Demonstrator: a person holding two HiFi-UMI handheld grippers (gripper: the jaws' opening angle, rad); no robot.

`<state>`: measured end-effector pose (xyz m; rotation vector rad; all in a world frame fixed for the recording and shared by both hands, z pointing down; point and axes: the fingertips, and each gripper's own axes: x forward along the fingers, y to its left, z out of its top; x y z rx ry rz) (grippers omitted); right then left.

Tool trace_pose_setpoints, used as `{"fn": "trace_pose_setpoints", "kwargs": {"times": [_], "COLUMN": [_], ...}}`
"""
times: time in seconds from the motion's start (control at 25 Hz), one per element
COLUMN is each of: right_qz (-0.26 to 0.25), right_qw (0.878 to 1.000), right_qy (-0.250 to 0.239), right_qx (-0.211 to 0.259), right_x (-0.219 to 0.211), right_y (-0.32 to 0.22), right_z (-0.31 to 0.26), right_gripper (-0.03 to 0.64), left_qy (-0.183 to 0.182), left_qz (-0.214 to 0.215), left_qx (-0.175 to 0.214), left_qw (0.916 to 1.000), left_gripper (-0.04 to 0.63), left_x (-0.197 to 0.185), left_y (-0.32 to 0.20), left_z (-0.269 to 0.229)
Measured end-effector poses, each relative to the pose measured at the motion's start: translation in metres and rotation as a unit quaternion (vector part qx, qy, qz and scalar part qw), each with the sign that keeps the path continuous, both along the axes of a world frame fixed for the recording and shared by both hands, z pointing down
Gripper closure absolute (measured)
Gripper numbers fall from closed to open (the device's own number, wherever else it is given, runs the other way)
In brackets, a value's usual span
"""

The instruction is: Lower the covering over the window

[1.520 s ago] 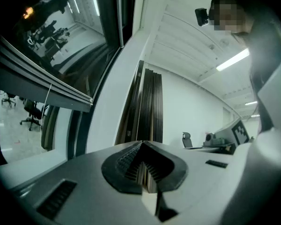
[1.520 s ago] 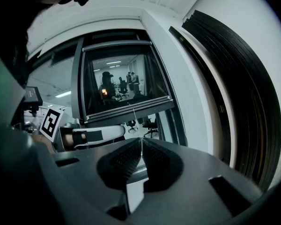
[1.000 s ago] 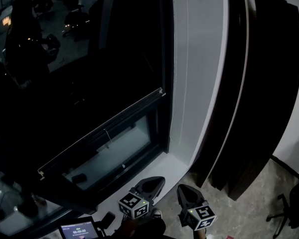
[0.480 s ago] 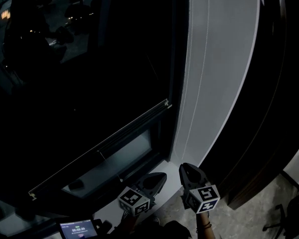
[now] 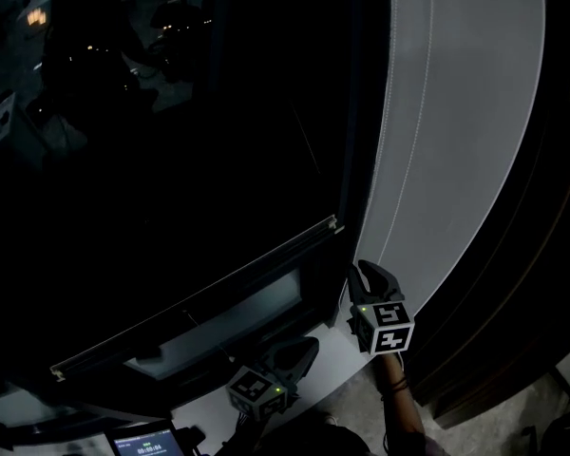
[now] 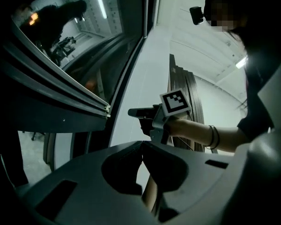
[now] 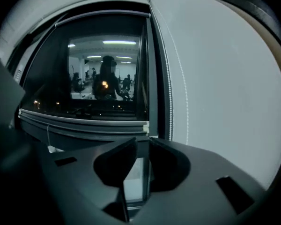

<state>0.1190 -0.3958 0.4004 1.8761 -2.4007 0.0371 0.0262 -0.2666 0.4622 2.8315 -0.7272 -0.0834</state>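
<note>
Currently, in the head view, the dark covering (image 5: 171,207) hangs most of the way down the window. Its bottom rail (image 5: 199,297) slants across the lower pane, and a pale strip of glass (image 5: 228,321) is uncovered beneath it. The bead chain (image 5: 391,150) that likely drives the covering runs down the white wall panel (image 5: 465,112) at the window's right edge. The right gripper (image 5: 366,274) is raised to the foot of that panel, near the chain. That position suits a grasp on the operating strand. The left gripper (image 5: 299,347) sits low over the sill (image 5: 337,345), clear of the work area, and appears to have no part in this step.

In the left gripper view, the two jaws are pressed together with nothing between them. The camera looks up past the rail end to the right gripper and the forearm that carries it.

In the right gripper view, the jaws are opening. Only the window frame shows through the narrow gap, so nothing is held. The bead chain hangs just to the right of the gap and does not touch either jaw. The next move likely calls for a shift to the right, so that one strand stands between the jaws before they close.
</note>
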Motion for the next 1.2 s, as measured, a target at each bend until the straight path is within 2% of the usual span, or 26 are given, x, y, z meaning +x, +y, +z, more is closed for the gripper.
{"fn": "trace_pose_setpoints", "kwargs": {"times": [0.28, 0.44, 0.72, 1.0, 1.08, 1.2], "right_qz": [0.036, 0.035, 0.019, 0.037, 0.032, 0.013], "right_qw": [0.998, 0.997, 0.998, 0.998, 0.998, 0.999], "right_qy": [0.039, 0.055, 0.026, 0.016, 0.010, -0.008], "right_qx": [0.027, 0.035, 0.046, 0.046, 0.047, 0.041], "right_x": [0.035, 0.039, 0.036, 0.038, 0.040, 0.041], "right_y": [-0.067, -0.093, -0.112, -0.119, -0.117, -0.108], "right_z": [-0.035, -0.047, -0.063, -0.064, -0.063, -0.054], "right_gripper": [0.526, 0.525, 0.526, 0.530, 0.590, 0.597], "left_qy": [-0.009, -0.009, -0.009, -0.016, -0.017, -0.018], "left_qz": [-0.042, -0.067, -0.095, -0.091, -0.091, -0.093], "left_qx": [-0.008, -0.007, -0.018, -0.016, -0.017, -0.021], "left_qw": [0.9990, 0.9977, 0.9953, 0.9956, 0.9955, 0.9953], "left_gripper": [0.594, 0.594, 0.594, 0.594, 0.594, 0.594], "left_x": [0.002, -0.009, -0.024, -0.028, -0.029, -0.031], "left_y": [-0.017, -0.026, -0.033, -0.030, -0.030, -0.031], "left_z": [0.004, 0.004, 0.009, 0.011, 0.013, 0.015]}}
